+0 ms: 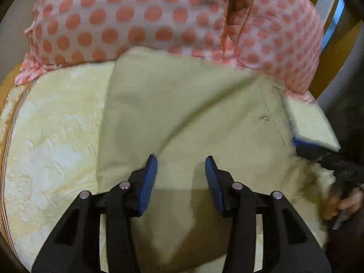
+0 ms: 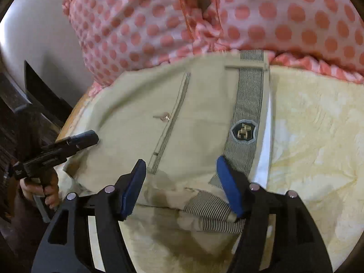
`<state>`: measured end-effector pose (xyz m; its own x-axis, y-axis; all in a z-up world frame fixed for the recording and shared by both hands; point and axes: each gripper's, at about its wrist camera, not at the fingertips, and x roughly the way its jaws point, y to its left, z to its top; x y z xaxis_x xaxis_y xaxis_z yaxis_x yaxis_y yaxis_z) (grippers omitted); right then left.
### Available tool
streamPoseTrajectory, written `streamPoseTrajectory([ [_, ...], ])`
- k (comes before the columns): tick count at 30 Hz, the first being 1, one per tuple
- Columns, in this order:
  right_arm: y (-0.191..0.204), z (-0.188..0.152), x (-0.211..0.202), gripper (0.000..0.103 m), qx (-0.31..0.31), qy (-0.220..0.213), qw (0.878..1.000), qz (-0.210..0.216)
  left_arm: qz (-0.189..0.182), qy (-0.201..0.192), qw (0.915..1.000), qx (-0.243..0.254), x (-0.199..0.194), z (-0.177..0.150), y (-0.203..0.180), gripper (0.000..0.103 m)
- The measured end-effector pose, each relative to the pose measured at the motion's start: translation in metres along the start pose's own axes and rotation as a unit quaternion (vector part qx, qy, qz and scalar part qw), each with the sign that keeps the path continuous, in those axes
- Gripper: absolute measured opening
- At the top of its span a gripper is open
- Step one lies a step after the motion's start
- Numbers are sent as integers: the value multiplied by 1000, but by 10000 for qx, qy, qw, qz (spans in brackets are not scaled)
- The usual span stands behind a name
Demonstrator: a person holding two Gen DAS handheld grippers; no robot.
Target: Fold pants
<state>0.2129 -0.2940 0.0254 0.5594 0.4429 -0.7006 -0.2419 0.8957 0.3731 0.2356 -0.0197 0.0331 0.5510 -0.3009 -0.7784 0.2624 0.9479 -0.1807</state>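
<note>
Beige pants (image 1: 193, 118) lie folded on a pale yellow quilted bedspread (image 1: 52, 141). The right wrist view shows their waist end (image 2: 193, 118) with a back pocket, a button and a striped inner waistband bearing a dark crest. My left gripper (image 1: 181, 159) is open and empty, just above the cloth. My right gripper (image 2: 181, 162) is open and empty over the waistband edge. Each gripper shows in the other's view: the right one at the pants' right edge (image 1: 318, 150), the left one at their left edge (image 2: 68, 147).
A pillow in a pink cover with coral dots (image 1: 159, 16) lies right behind the pants, also in the right wrist view (image 2: 227, 16). The bed's edge and dark furniture (image 2: 41, 97) are at the left of the right wrist view.
</note>
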Motion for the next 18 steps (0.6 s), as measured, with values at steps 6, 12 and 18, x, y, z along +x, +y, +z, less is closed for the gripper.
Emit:
streamPoseTrajectory([
  [6, 47, -52, -60, 102, -188, -608, 9944, -842, 586, -670, 9954, 357, -75, -47, -25, 99],
  [12, 79, -106, -45, 102, -350, -535, 9885, -1373, 693, -483, 9963, 140, -95, -113, -25, 101],
  [18, 92, -119, -19, 102, -379, -330, 9786, -1995, 812, -435, 9957, -119, -88, -138, -20, 101],
])
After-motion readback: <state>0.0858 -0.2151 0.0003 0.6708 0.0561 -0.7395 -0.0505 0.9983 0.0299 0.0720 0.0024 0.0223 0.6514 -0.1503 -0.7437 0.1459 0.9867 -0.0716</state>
